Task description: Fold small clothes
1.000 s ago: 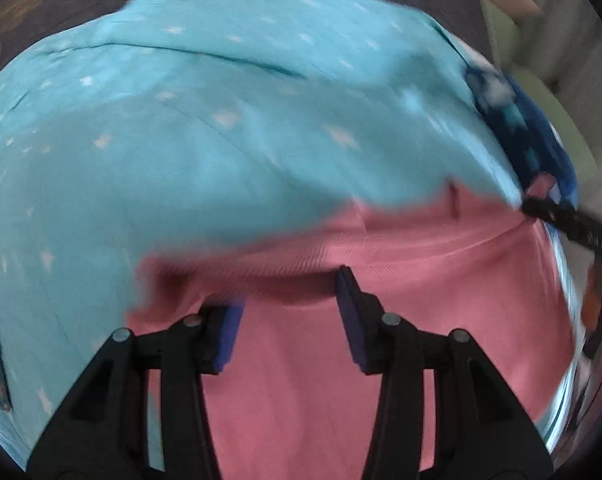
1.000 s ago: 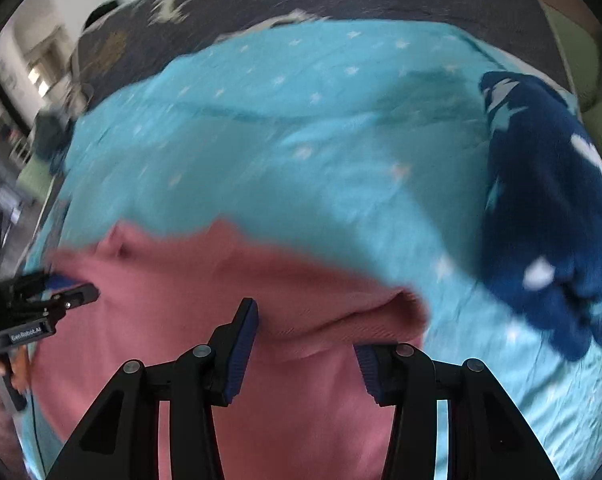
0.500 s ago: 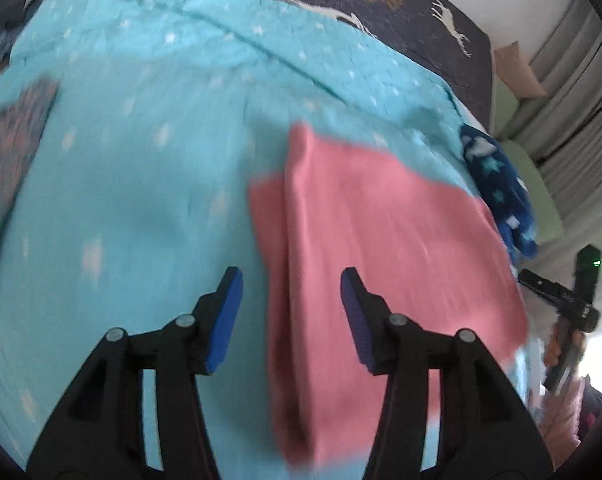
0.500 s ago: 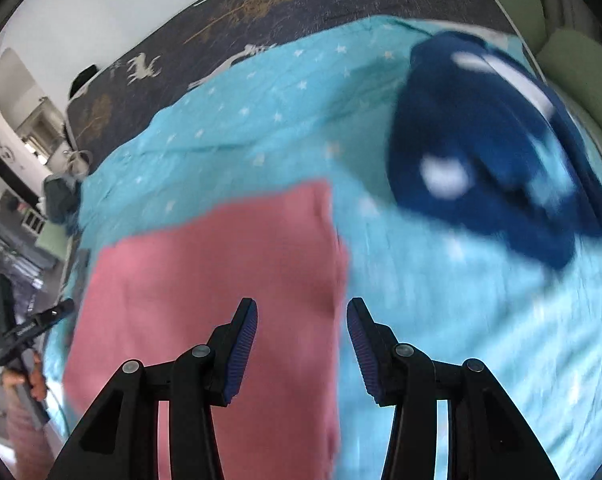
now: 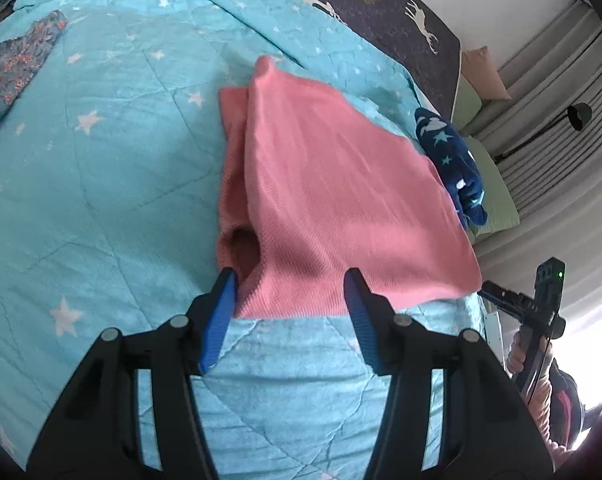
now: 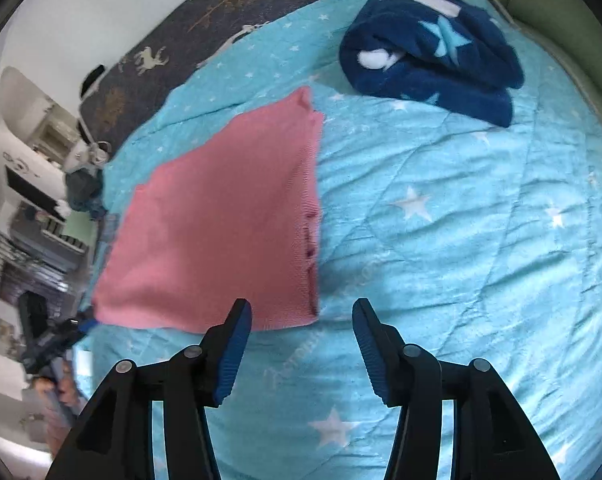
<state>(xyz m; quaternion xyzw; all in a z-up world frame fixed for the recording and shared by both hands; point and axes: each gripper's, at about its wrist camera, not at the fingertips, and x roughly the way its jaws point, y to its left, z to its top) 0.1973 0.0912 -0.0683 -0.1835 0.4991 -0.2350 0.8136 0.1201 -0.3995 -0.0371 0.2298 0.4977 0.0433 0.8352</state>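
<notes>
lying folded on the turquoise quilt (image 6: 461, 208) near the bed's front edge, the pink knit garment (image 5: 333, 200) looks just released — left gripper (image 5: 289, 312) and right gripper (image 6: 301, 336) have jaws spread, right's just widening, nothing pinched. next: regrip its side edges for another fold.

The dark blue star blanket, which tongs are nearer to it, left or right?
Right. The right tongs hang open just past the pink garment's edge on the dark blue star blanket's side; the left tongs are at the garment's opposite end.
</notes>
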